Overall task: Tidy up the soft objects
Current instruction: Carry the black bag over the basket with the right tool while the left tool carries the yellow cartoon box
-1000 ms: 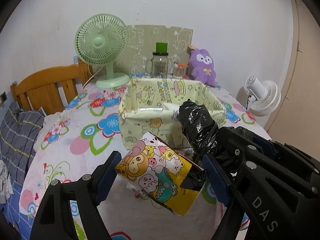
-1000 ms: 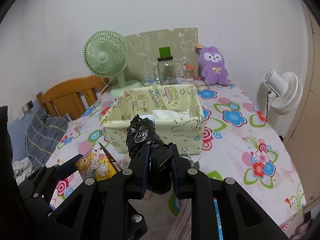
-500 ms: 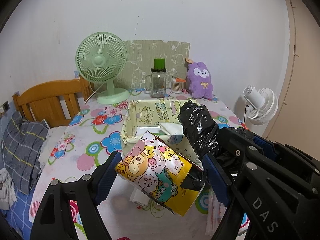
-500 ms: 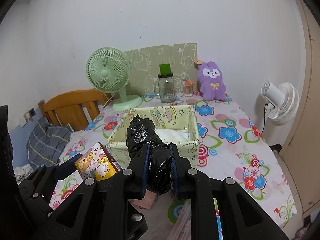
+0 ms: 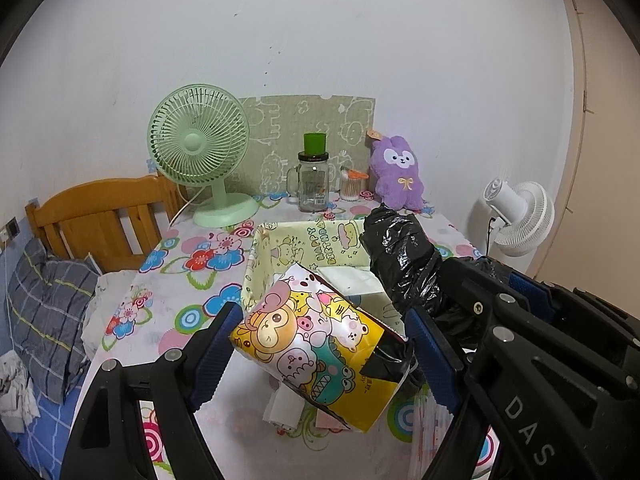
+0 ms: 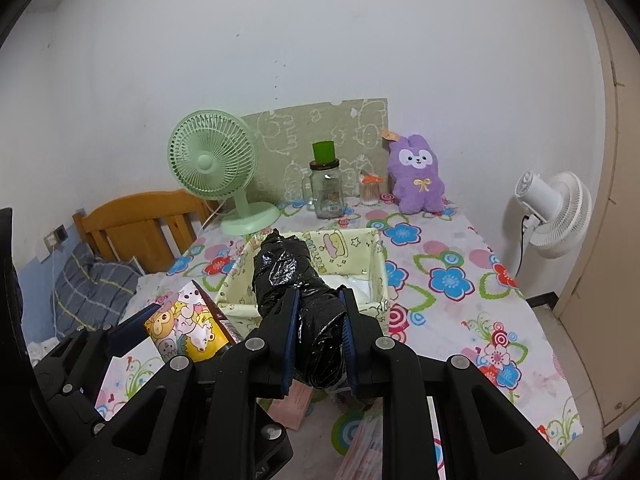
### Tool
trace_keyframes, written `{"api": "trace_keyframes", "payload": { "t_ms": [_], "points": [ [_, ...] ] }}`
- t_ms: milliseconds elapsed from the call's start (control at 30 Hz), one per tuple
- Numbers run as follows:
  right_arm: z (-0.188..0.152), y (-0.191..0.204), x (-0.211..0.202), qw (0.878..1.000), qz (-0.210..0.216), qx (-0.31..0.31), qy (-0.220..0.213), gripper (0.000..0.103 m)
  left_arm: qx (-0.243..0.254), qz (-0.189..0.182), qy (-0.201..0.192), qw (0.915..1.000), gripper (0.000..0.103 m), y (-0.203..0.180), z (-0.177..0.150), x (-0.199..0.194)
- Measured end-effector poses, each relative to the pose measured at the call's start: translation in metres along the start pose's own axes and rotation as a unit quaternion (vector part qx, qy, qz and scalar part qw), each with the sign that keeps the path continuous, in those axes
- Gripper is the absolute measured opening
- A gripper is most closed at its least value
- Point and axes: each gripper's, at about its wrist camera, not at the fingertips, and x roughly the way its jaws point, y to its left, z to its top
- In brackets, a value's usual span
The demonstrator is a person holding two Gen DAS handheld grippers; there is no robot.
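Note:
A cartoon-printed yellow pack (image 5: 316, 344) hangs above the flowered table, and my left gripper (image 5: 322, 320) is shut on it, one blue pad on each side. The same pack (image 6: 184, 328) shows at lower left in the right wrist view. My right gripper (image 6: 319, 300) is shut on a rolled black plastic bag (image 6: 288, 272), which sticks out past its fingertips. That bag (image 5: 400, 256) sits just right of the pack in the left wrist view. Ahead and below both stands a pale yellow fabric basket (image 6: 360, 248) with a white pack (image 5: 352, 280) inside.
At the table's back stand a green fan (image 5: 200, 152), a glass jar (image 5: 313, 180) and a purple plush (image 5: 396, 172). A white fan (image 6: 556, 212) is off the right edge, a wooden headboard (image 5: 96, 216) at left. Flat packs (image 6: 296, 404) lie under the grippers.
Both grippers have risen with their loads still held. The basket and the table now sit lower and farther off in both views.

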Motion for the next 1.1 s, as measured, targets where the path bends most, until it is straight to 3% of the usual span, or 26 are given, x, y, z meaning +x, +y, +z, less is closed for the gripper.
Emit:
{"api": "trace_keyframes", "payload": {
  "t_ms": [1100],
  "points": [
    [0.045, -0.010, 0.080, 1.000, 0.004, 0.005, 0.020, 0.023, -0.006, 0.012, 0.019, 0.9997, 0.084, 0.006, 0.043, 0.069]
  ]
}}
